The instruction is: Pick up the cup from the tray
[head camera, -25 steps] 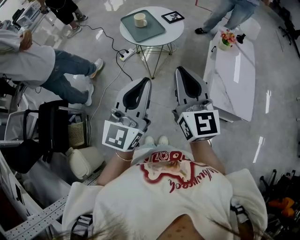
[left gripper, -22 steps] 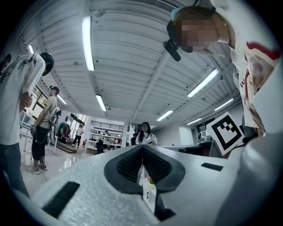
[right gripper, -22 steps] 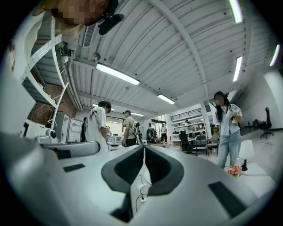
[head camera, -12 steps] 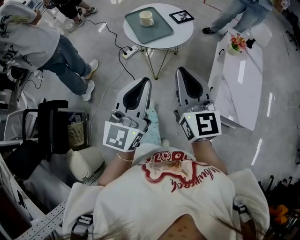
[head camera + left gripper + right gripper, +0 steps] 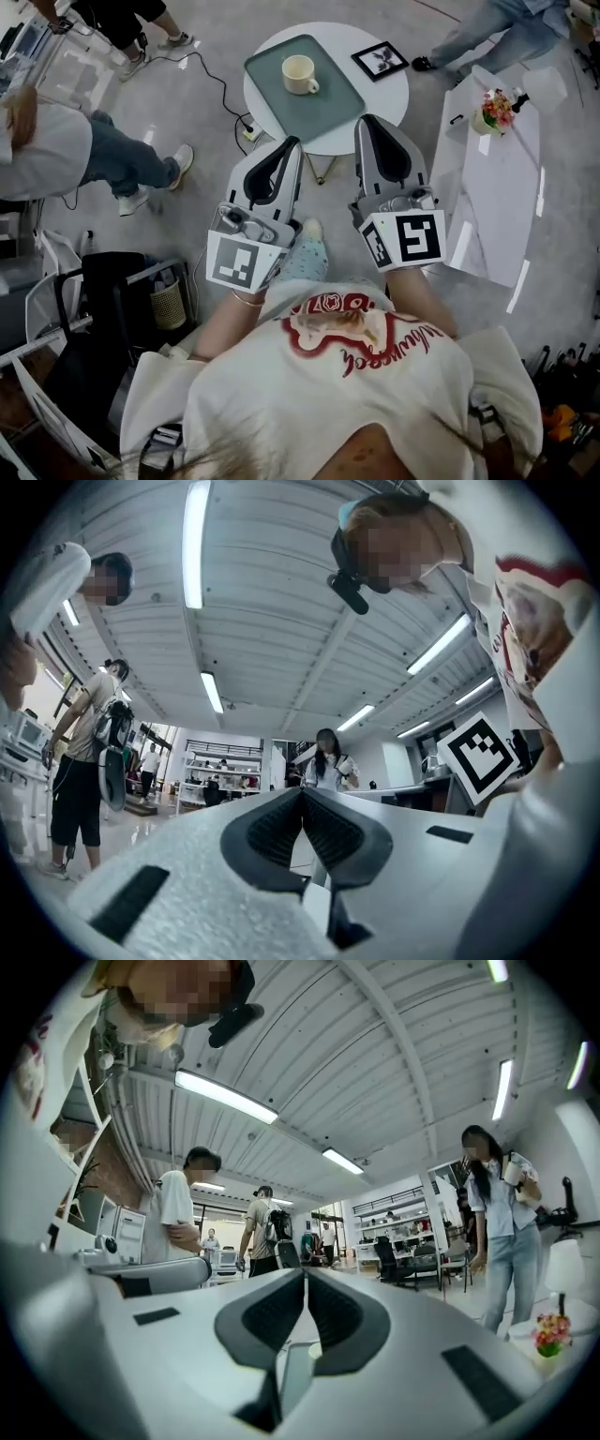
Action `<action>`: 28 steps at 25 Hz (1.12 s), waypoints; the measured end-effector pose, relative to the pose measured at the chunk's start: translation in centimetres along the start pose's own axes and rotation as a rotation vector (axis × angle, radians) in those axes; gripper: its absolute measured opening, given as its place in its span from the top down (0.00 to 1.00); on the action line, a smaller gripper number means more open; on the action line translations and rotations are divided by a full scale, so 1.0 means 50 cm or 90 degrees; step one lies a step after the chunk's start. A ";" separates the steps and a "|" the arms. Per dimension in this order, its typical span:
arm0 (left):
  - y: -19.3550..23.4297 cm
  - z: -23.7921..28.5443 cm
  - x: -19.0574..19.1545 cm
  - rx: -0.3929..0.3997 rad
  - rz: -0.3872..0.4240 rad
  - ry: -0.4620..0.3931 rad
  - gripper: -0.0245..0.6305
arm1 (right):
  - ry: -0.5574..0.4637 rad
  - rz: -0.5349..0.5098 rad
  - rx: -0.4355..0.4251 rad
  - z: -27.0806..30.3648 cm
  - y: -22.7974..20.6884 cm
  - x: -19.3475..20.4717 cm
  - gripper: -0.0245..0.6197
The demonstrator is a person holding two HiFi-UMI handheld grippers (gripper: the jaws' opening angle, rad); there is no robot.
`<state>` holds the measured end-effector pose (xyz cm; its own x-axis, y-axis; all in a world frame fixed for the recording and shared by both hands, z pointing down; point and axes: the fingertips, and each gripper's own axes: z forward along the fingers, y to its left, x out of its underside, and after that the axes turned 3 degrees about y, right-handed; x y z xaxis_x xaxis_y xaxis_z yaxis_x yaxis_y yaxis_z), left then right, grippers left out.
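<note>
A cream cup (image 5: 300, 74) with a handle stands on a grey-green tray (image 5: 328, 103) on a small round white table (image 5: 389, 89), at the top of the head view. Both grippers are held side by side in front of the person's chest, pointing toward that table. My left gripper (image 5: 292, 143) reaches the table's near edge, a little short of the tray. My right gripper (image 5: 368, 121) lies over the tray's right corner. Each is shut and empty. In the left gripper view (image 5: 302, 795) and the right gripper view (image 5: 306, 1275) the dark pads meet.
A framed picture (image 5: 380, 60) lies on the round table beside the tray. A long white table (image 5: 487, 197) with a flower vase (image 5: 495, 110) stands to the right. People stand at the left (image 5: 56, 155) and top right (image 5: 487, 28). A cable and power strip (image 5: 246, 131) lie on the floor.
The round table with tray and cup has come nearer and lower in the head view. Both grippers, still shut, now reach its near edge. The person at the left has shifted.
</note>
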<state>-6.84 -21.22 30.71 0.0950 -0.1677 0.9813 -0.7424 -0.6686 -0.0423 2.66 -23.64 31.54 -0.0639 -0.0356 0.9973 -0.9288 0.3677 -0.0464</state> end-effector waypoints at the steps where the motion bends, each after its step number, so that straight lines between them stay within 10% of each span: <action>1: 0.020 0.020 0.002 0.006 0.000 0.006 0.94 | -0.001 -0.001 0.007 0.026 -0.009 -0.002 0.91; 11: 0.115 0.098 0.101 -0.017 -0.076 0.059 0.94 | 0.080 -0.022 -0.054 0.203 -0.043 0.172 0.89; 13: 0.124 0.093 0.132 -0.022 -0.093 0.078 0.94 | 0.137 -0.022 -0.073 0.245 -0.050 0.254 0.66; 15: 0.136 0.089 0.162 -0.027 -0.100 0.097 0.94 | 0.194 -0.029 -0.098 0.291 -0.055 0.343 0.64; 20: 0.149 0.087 0.226 -0.051 -0.123 0.136 0.94 | 0.321 -0.060 -0.131 0.372 -0.088 0.550 0.64; 26: 0.169 0.082 0.263 -0.065 -0.128 0.165 0.94 | 0.340 -0.079 -0.125 0.426 -0.100 0.614 0.66; 28: 0.177 0.081 0.265 -0.074 -0.130 0.165 0.94 | 0.342 -0.087 -0.125 0.431 -0.104 0.618 0.86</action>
<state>-9.47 -32.30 42.60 0.0894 0.1610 0.9829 -0.7970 -0.5803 0.1675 -2.33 -46.66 61.40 0.2924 0.3626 0.8849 -0.8277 0.5594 0.0442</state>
